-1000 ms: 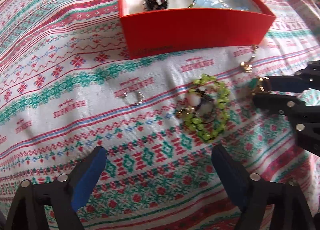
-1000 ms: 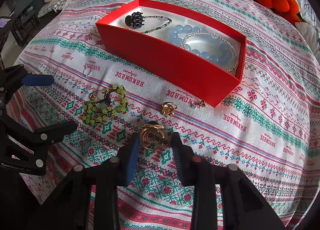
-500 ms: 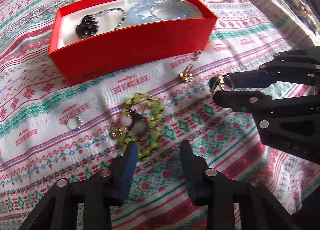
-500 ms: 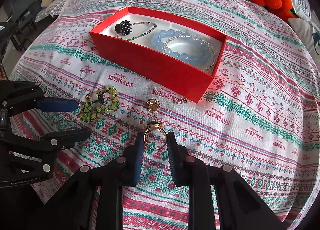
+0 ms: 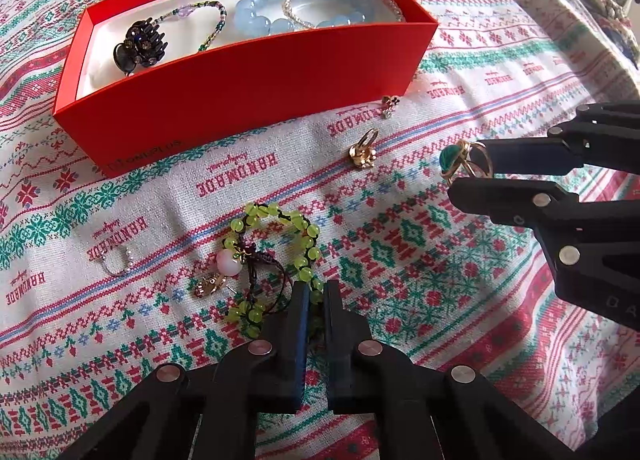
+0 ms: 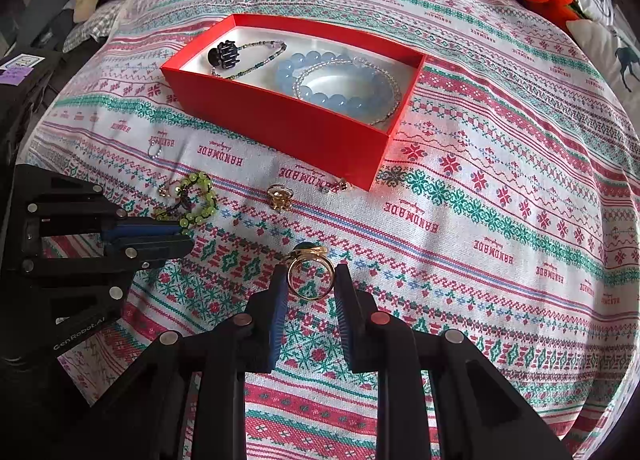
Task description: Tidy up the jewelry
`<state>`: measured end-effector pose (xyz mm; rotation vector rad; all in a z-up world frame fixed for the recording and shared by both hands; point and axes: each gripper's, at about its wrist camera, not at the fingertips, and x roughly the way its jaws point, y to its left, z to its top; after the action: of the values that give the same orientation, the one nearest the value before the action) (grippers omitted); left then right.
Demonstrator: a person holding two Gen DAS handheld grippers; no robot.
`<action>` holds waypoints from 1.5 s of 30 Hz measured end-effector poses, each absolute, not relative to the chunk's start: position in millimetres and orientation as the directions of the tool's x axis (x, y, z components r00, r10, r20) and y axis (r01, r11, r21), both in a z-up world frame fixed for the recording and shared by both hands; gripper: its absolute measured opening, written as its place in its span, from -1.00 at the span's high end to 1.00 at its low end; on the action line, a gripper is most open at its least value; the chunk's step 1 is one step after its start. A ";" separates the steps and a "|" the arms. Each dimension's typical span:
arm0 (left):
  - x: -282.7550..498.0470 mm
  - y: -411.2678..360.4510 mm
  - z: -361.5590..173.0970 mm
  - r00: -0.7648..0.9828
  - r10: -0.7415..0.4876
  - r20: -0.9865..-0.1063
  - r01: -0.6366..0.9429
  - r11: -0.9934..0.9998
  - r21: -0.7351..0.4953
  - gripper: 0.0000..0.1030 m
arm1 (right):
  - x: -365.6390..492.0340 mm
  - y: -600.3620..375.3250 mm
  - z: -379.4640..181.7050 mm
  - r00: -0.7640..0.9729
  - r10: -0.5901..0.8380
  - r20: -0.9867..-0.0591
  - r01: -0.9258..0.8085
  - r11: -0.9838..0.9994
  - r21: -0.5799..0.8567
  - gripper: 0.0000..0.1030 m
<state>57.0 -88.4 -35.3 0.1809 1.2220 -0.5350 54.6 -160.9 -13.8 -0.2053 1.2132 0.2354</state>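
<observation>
left wrist view: the left gripper (image 5: 315, 292) has closed from wide apart onto the green bead bracelet (image 5: 276, 256), mid-cloth before the red box (image 5: 256, 100). right wrist view: the right gripper (image 6: 310, 280) stays clamped on the gold ring (image 6: 310, 276), lifted and ready for boxing.

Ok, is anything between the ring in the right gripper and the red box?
Nothing visible blocks it. The green-stone ring is held above the cloth; the red box is open-topped, and only a small gold ring lies flat on the tablecloth between them.
</observation>
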 end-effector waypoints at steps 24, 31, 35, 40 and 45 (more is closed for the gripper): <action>55.0 -47.7 55.2 0.413 -0.453 -0.790 0.415 0.866 -0.279 0.98 | 62.8 -178.8 34.9 0.412 0.148 -0.899 -0.199 0.977 0.069 0.53; 67.7 -44.7 69.5 0.488 -0.456 -0.745 0.365 0.881 -0.300 0.98 | 65.8 -176.6 50.4 0.449 0.169 -0.877 -0.177 0.979 0.098 0.53; 78.3 -47.1 78.1 0.521 -0.482 -0.705 0.352 0.873 -0.337 0.98 | 70.7 -176.8 57.4 0.471 0.172 -0.865 -0.154 0.982 0.111 0.53; 96.5 -51.8 83.5 0.550 -0.512 -0.660 0.336 0.859 -0.387 0.98 | 79.6 -179.2 64.9 0.499 0.170 -0.850 -0.119 0.985 0.127 0.53; 115.2 -54.1 80.2 0.572 -0.528 -0.628 0.310 0.847 -0.431 0.98 | 88.4 -182.0 67.3 0.513 0.175 -0.841 -0.084 0.984 0.154 0.53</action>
<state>115.2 -54.1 80.2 -0.2876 0.8265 -0.4996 88.4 -182.0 67.2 0.0981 1.0212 0.1559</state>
